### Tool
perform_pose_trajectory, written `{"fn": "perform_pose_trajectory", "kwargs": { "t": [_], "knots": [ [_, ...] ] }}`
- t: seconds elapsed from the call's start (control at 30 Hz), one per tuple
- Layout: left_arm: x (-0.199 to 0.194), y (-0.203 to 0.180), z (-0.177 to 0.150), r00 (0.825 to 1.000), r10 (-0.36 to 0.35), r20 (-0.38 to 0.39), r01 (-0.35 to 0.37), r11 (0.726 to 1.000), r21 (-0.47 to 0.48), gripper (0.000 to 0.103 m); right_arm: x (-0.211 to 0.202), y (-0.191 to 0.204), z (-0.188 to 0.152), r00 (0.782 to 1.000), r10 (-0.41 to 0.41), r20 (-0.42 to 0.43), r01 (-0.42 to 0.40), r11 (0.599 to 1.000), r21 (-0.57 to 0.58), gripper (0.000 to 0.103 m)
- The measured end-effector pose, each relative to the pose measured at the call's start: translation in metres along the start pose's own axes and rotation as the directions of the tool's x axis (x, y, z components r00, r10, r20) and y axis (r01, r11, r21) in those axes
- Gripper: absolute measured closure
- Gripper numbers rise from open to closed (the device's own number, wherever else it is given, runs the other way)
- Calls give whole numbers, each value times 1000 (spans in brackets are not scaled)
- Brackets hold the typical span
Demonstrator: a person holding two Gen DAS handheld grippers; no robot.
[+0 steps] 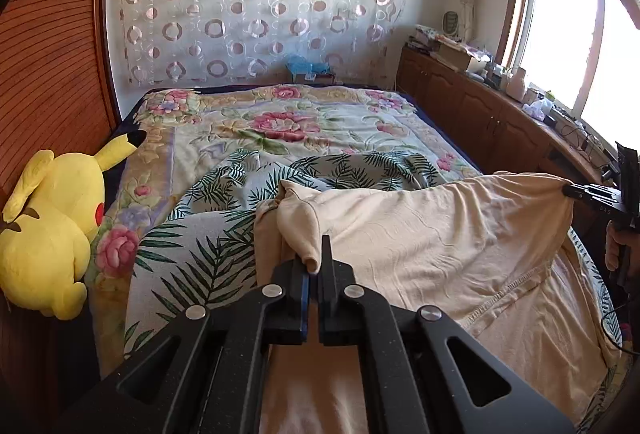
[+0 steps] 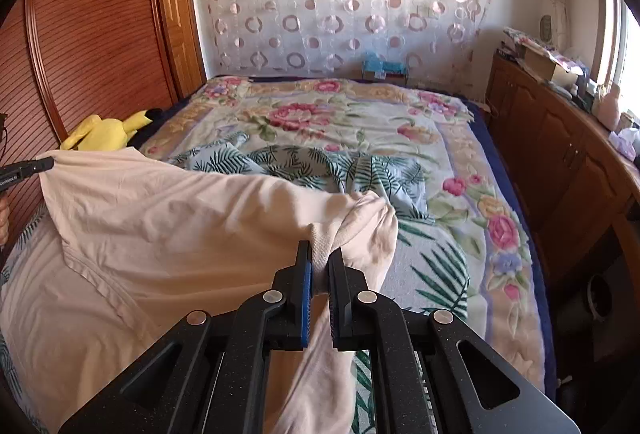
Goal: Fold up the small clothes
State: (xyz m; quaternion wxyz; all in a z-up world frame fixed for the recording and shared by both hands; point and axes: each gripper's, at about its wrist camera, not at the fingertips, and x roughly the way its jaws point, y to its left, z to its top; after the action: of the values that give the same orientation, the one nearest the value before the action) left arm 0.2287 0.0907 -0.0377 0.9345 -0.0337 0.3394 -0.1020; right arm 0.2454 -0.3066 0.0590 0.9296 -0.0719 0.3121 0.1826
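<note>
The left hand-held gripper (image 1: pixel 316 266) is nearly closed, its fingers pinching a bunched fold of the cream garment (image 1: pixel 440 234). The right hand-held gripper (image 2: pixel 320 266) is likewise clamped on a gathered corner of the same cloth, with only the fabric's thickness between the fingers. In the left wrist view the right one appears at 3 o'clock, holding the far corner up, so the top edge is stretched between the two and the rest drapes down onto the bed (image 1: pixel 224 129). Beyond the garment, toward 12 o'clock, lies a crumpled palm-leaf sheet (image 1: pixel 344 165) on the floral blanket (image 1: pixel 280 121). A yellow plush toy (image 1: pixel 52 218) rests at 9 o'clock, against the wooden wall.
</note>
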Motion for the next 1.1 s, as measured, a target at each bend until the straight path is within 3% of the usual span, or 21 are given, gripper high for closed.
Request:
{"fn": "perform_pose_trajectory", "kwargs": {
  "t": [0.13, 0.4, 0.8, 1.1],
  "knots": [
    [-13, -5, -3, 1000, -10, 24, 10, 1000, 3, 100, -20, -1, -4, 999, 0, 34, -1, 1000, 13, 96],
    [-56, -8, -15, 996, -13, 86, 13, 1000, -9, 100, -64, 0, -35, 994, 83, 77, -86, 996, 38, 96],
    [-123, -1, -85, 994, 7, 107, -2, 999, -49, 100, -123, 5, -100, 992, 105, 68, -107, 994, 19, 96],
    [-171, -4, -125, 992, 14, 122, -3, 996, -85, 100, -171, 7, -139, 986, 130, 103, -138, 988, 74, 96]
  ]
}}
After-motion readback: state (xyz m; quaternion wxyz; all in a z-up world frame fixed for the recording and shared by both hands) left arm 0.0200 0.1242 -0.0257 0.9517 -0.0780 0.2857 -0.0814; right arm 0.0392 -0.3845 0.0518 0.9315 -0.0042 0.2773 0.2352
